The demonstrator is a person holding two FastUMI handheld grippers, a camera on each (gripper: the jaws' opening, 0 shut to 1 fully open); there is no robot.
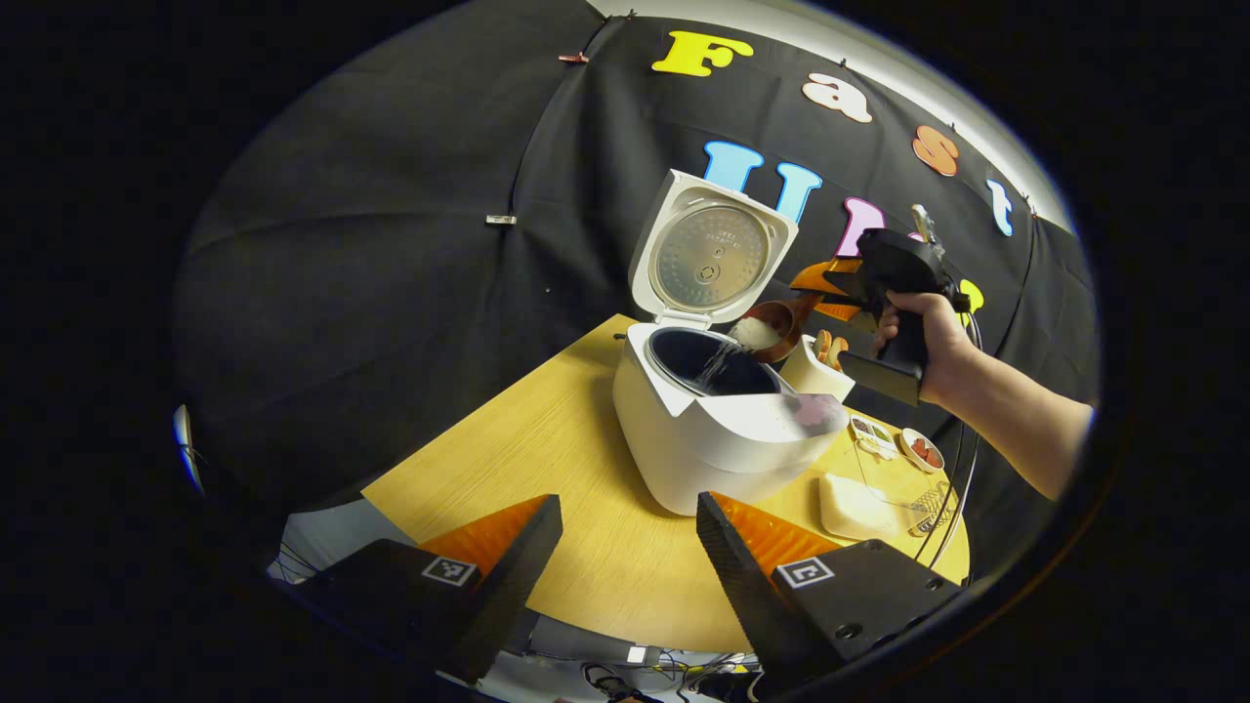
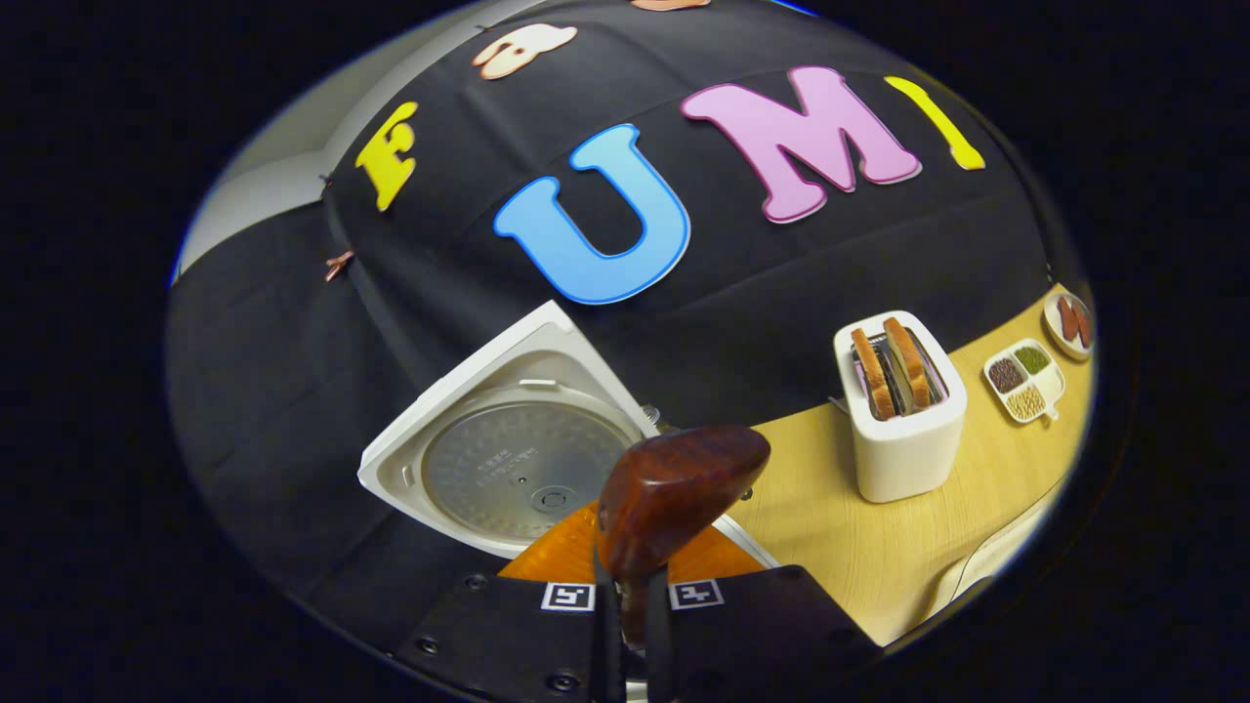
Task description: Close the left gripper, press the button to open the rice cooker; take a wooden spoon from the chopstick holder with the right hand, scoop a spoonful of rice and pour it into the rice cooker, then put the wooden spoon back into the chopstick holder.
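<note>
Left gripper view: rice cooker [image 1: 718, 430] on the wooden surface [image 1: 547, 439], lid [image 1: 711, 252] swung up, inner pot exposed. Just above the pot's far rim, wooden spoon [image 1: 771, 327] tipped, rice [image 1: 754, 335] spilling down into the pot. Spoon pinched in the right claw [image 1: 830, 288], held by a hand [image 1: 923, 337] beyond the cooker. Left claw [image 1: 625, 547] spread wide, empty, near the cooker's front. Right gripper view: spoon handle clamped between the right claw's fingers [image 2: 605, 605], cooker lid just behind; toaster [image 2: 903, 410] well right of the cooker.
</note>
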